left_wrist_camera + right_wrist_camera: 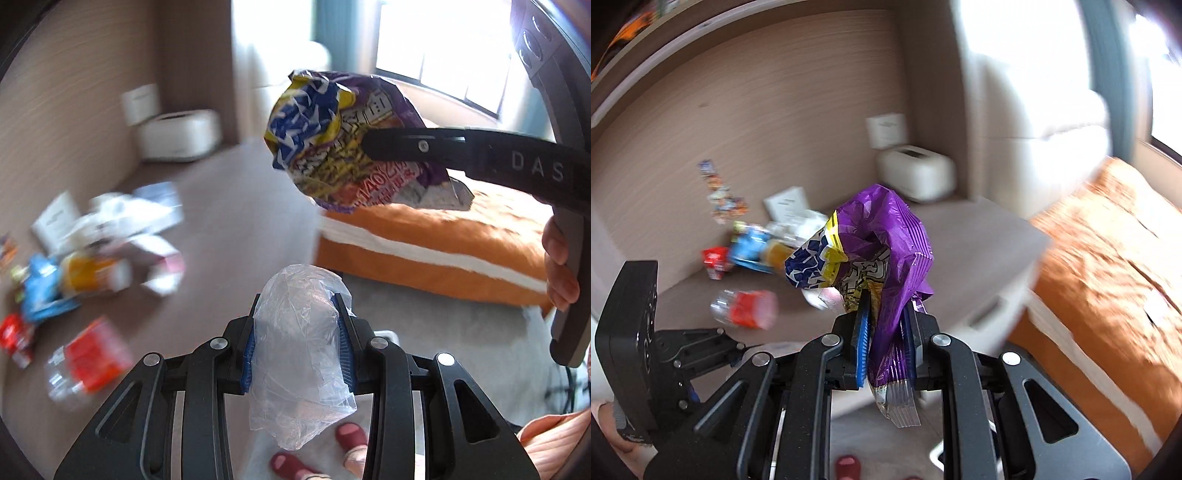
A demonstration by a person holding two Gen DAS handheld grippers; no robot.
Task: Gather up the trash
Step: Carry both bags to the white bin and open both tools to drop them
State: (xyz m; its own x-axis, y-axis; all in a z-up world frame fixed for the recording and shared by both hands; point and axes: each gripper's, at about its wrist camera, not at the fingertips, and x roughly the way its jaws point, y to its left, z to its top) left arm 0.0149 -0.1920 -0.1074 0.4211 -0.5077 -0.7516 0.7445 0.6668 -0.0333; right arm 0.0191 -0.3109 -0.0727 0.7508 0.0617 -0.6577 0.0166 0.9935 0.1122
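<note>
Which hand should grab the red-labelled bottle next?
Neither yet: the left tongs are shut on a clear plastic bag, the right tongs on a purple snack bag. The bottle lies nearer the left.

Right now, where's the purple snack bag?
The purple snack bag is clamped in the right hand-held gripper, held in the air in front of the orange bed, away from the litter pile on the floor.

Both cameras sit close behind their own jaws, tilted down across the bench [229,192]. Each faces the far wall, and both share the litter pile [753,251], white box [916,177] and orange bed [424,236].
</note>
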